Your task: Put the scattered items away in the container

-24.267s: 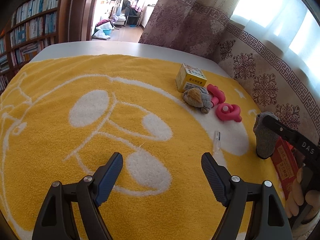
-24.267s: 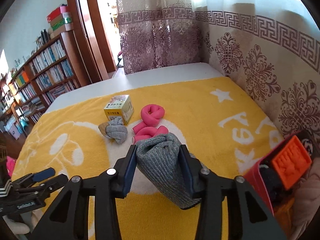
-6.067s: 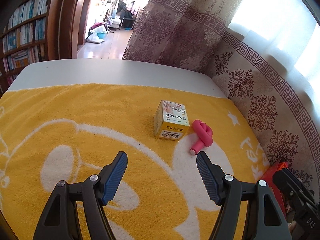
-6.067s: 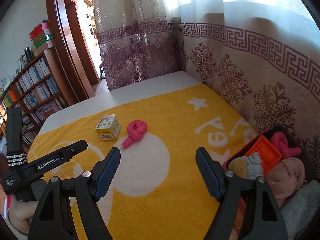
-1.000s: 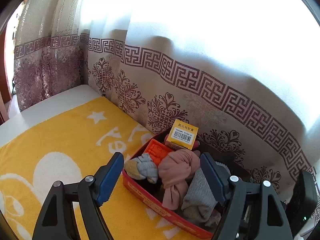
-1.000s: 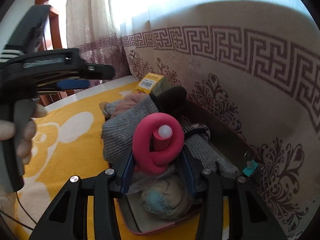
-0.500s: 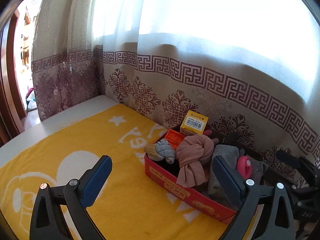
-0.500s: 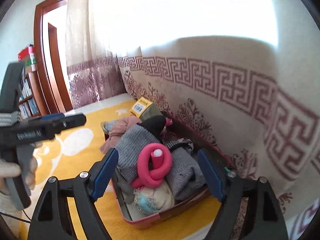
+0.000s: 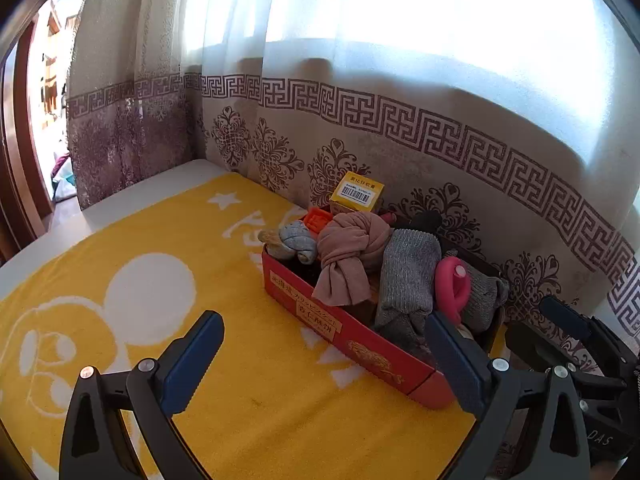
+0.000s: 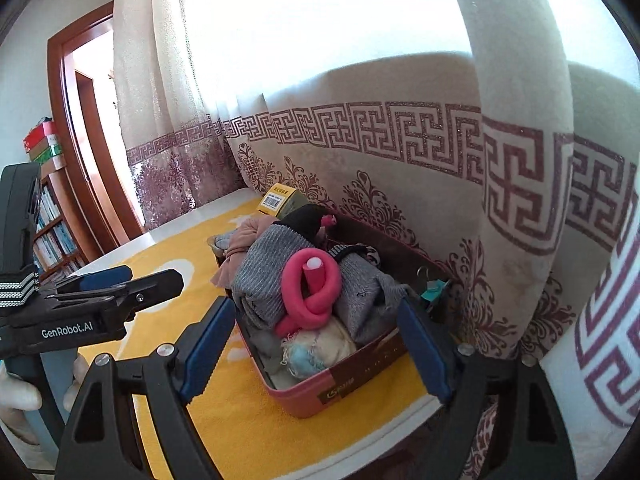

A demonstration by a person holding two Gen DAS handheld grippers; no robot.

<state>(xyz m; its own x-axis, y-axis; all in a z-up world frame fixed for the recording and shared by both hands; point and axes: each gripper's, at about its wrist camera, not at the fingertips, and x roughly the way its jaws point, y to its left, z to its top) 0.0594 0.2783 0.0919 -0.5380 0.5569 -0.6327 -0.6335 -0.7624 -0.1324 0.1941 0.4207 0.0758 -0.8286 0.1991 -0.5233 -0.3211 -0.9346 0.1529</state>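
A red box (image 9: pixel 360 344) sits on the yellow towel (image 9: pixel 168 240) by the curtain, heaped with items: a yellow carton (image 9: pixel 357 196), a pink knotted cloth (image 9: pixel 348 256), grey socks (image 9: pixel 406 280) and a pink foam roller (image 9: pixel 452 284). In the right wrist view the box (image 10: pixel 340 380) holds the pink roller (image 10: pixel 312 288) on top and the yellow carton (image 10: pixel 280 200) at the far end. My left gripper (image 9: pixel 332 364) is open and empty, in front of the box. My right gripper (image 10: pixel 316 352) is open and empty, above the box's near end.
A patterned curtain (image 9: pixel 400 152) hangs close behind the box. The left gripper's body (image 10: pixel 80 304) shows at the left of the right wrist view. A doorway and bookshelf (image 10: pixel 52 220) lie far left. The table's white edge (image 9: pixel 132 188) runs beyond the towel.
Both grippers have drawn back from the box. The pink roller that the right gripper held a second ago now lies on the heap, and the right jaws stand open.
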